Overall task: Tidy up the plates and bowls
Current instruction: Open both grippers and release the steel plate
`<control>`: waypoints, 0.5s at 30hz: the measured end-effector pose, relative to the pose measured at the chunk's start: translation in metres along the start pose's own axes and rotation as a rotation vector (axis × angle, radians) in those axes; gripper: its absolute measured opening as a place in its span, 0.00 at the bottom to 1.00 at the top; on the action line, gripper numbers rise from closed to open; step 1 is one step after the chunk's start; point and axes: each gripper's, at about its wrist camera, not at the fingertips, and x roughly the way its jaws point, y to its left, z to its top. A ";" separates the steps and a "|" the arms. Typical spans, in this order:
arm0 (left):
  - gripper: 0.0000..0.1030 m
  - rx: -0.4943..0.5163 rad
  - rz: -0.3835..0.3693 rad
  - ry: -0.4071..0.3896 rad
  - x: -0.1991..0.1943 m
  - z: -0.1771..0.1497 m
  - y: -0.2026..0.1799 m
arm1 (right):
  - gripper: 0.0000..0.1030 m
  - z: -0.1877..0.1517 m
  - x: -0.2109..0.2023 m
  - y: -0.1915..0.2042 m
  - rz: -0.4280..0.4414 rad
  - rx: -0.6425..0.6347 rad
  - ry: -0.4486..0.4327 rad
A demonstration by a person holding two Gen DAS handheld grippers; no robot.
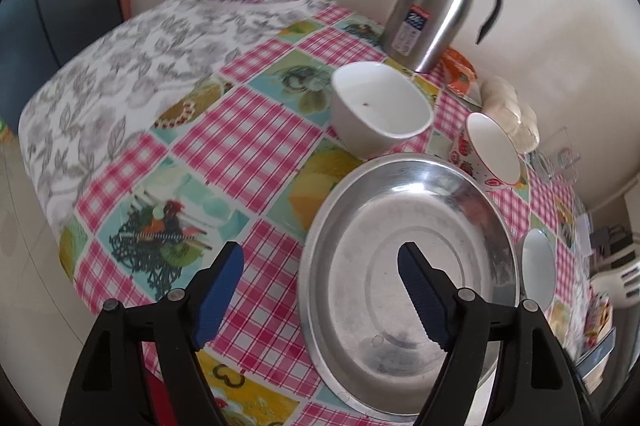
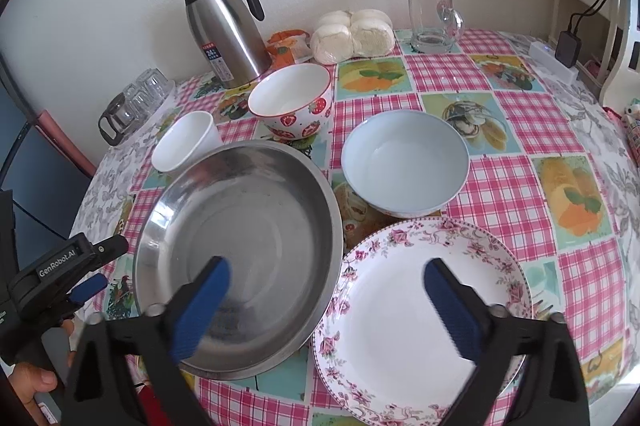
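While jaws gape, steel plate [image 1: 408,226] beneath, untouched

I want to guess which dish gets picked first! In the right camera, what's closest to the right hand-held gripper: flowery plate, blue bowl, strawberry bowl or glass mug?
From the right hand-held gripper:
1. Flowery plate, right under it.
2. Blue bowl, just behind the plate.
3. Strawberry bowl, farther back, left.
4. Glass mug, by the wall.

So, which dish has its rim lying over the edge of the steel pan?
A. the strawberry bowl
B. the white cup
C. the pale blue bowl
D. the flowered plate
D: the flowered plate overlaps the near right rim of the steel pan; the other dishes stand behind the pan.
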 end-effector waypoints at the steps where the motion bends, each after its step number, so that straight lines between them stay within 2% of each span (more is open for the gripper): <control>1: 0.90 0.015 -0.001 -0.013 -0.001 0.000 -0.003 | 1.00 0.000 0.000 0.000 0.000 -0.004 -0.004; 7: 0.96 0.087 -0.039 -0.124 -0.017 0.000 -0.018 | 1.00 0.001 -0.005 -0.002 -0.010 -0.017 -0.058; 11: 0.96 0.103 -0.091 -0.224 -0.030 -0.001 -0.023 | 1.00 0.002 -0.017 -0.004 -0.007 -0.028 -0.149; 15: 0.96 0.123 -0.147 -0.296 -0.043 -0.002 -0.032 | 1.00 0.005 -0.022 -0.010 -0.013 -0.010 -0.169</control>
